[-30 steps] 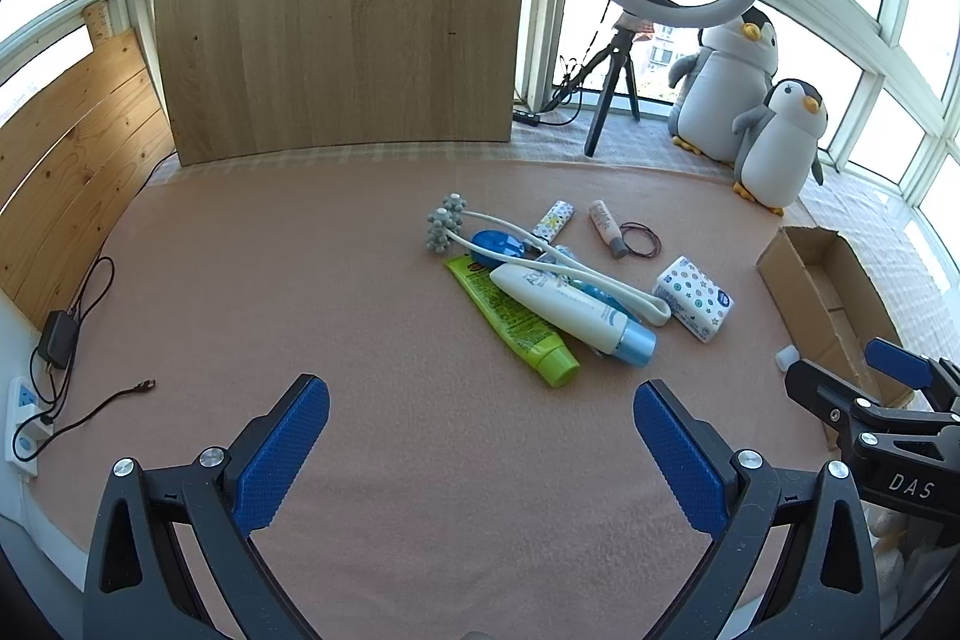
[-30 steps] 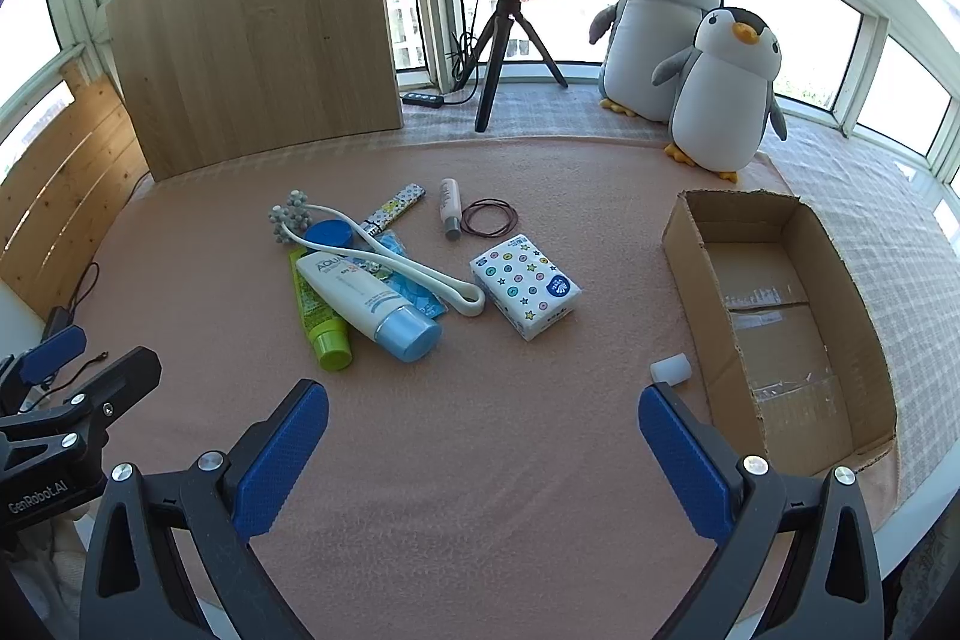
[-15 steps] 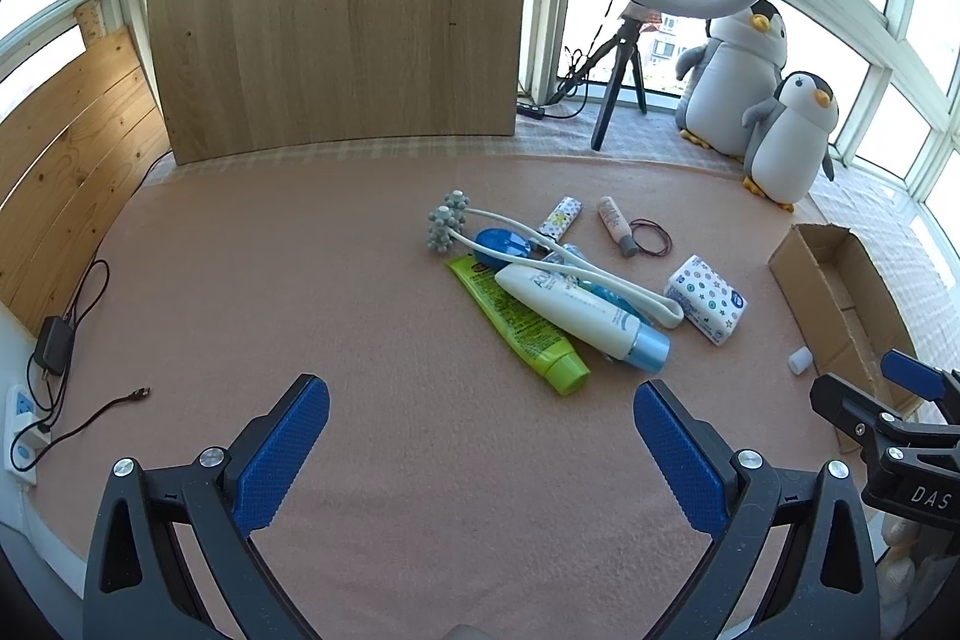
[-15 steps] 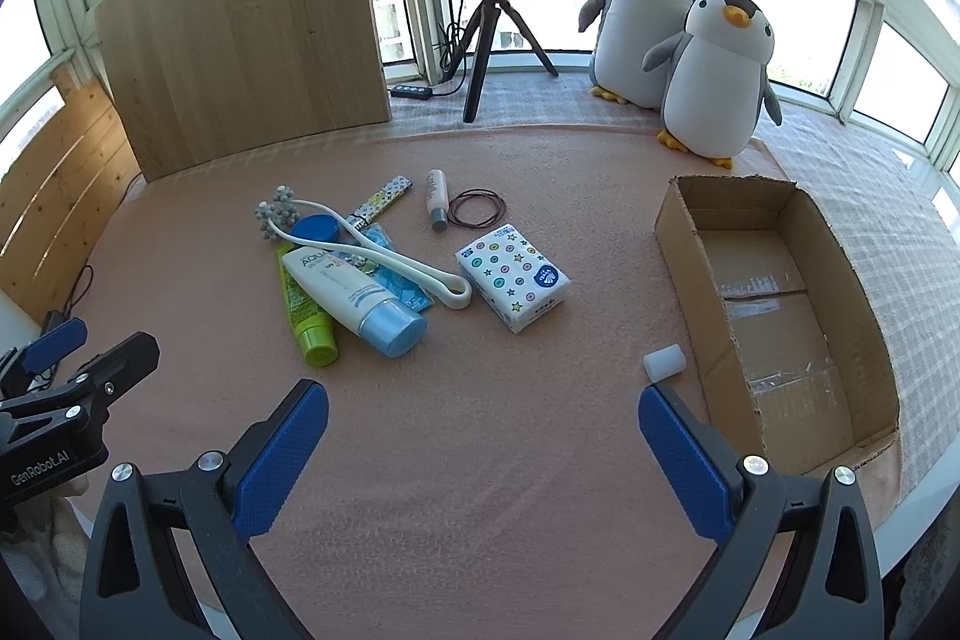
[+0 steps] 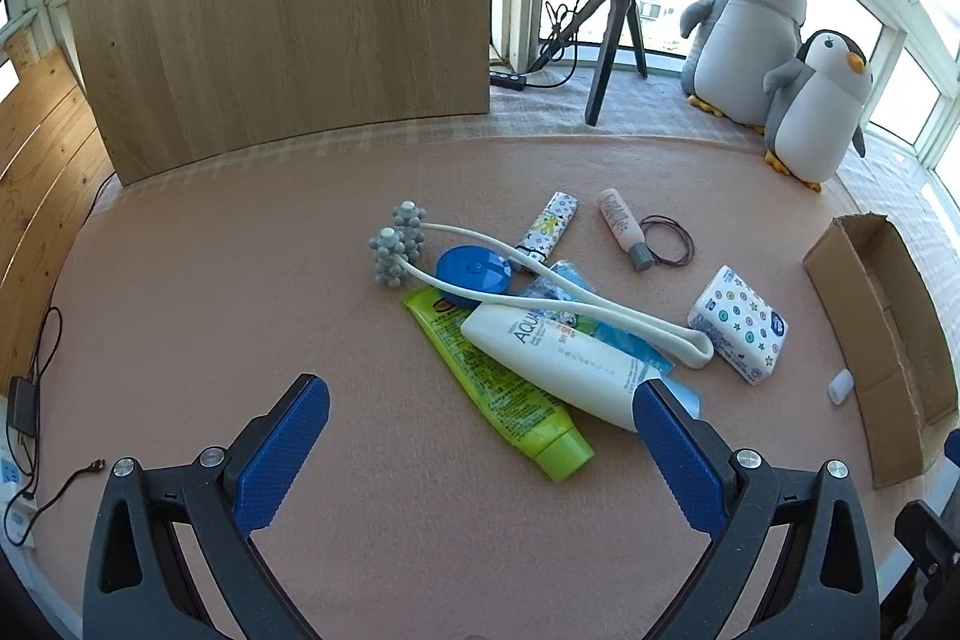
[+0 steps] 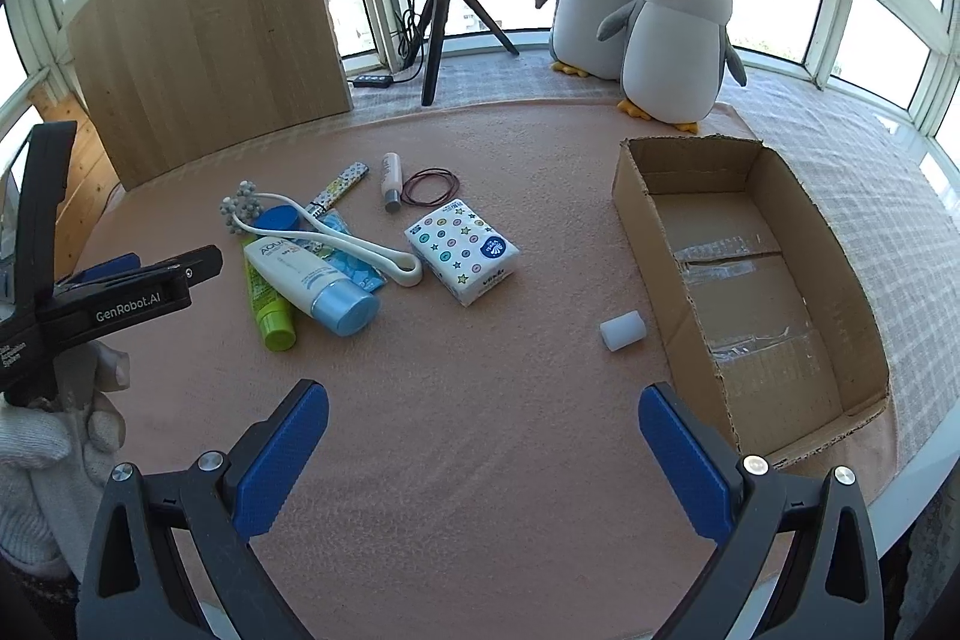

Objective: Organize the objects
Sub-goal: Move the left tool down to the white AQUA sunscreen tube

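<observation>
White lotion bottle (image 5: 558, 361) just ahead of wide-open, empty left hand-held gripper (image 5: 480, 451); right hand-held gripper (image 6: 483, 451) likewise.

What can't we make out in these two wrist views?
- Blue packet: mostly hidden under the white bottle and massager loop, left wrist view.
- Cardboard box: its inside is hidden by the near wall in the left wrist view.
- Small white piece: too small to identify.

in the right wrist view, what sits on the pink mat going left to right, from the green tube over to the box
green tube → white bottle with blue cap → patterned tissue pack → small white cap → cardboard box
</observation>
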### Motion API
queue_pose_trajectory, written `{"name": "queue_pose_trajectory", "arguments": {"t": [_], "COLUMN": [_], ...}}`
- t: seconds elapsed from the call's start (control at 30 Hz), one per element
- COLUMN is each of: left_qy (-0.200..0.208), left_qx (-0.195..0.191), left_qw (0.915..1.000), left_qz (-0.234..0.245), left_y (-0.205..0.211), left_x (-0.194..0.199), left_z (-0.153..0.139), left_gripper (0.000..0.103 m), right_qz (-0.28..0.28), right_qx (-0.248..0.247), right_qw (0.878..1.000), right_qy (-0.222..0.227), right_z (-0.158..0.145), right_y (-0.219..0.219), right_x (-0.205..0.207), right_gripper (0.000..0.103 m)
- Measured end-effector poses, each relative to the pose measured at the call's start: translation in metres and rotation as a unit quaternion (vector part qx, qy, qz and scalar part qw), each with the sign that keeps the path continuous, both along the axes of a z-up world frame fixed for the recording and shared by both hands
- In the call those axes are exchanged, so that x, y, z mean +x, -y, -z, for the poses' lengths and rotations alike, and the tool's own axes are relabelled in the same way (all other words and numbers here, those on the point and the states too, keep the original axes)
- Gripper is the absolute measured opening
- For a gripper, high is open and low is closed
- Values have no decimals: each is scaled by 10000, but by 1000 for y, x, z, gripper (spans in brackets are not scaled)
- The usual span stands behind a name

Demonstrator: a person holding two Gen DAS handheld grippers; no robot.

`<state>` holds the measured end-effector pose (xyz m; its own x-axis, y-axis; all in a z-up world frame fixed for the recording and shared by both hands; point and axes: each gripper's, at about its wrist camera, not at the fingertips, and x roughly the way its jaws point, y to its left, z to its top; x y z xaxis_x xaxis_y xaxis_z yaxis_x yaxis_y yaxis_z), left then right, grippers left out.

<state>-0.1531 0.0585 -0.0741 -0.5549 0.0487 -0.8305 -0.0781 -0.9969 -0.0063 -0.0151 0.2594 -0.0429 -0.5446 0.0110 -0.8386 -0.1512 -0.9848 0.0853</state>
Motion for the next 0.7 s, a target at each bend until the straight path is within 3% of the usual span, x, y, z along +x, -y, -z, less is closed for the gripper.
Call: {"name": "queue_pose_trajectory", "arguments": {"t": [0.37,0.7], "left_qy": [737,810], "left_qx": [48,38], "left_qw": [9972,9960], "left_qz": [127,364], "left_y": [-28,-46], "left_x": [-70,-71], "left_z": [49,62], "left_gripper": [63,62], "right_qz": [442,599], "right_qx": [73,-236], "right_qw": [9990,9979], "right_qy": [-22,38], "right_z": [1,3], "right_y": [-33,-53], "right_x": [18,25], "right_gripper": [102,96]}}
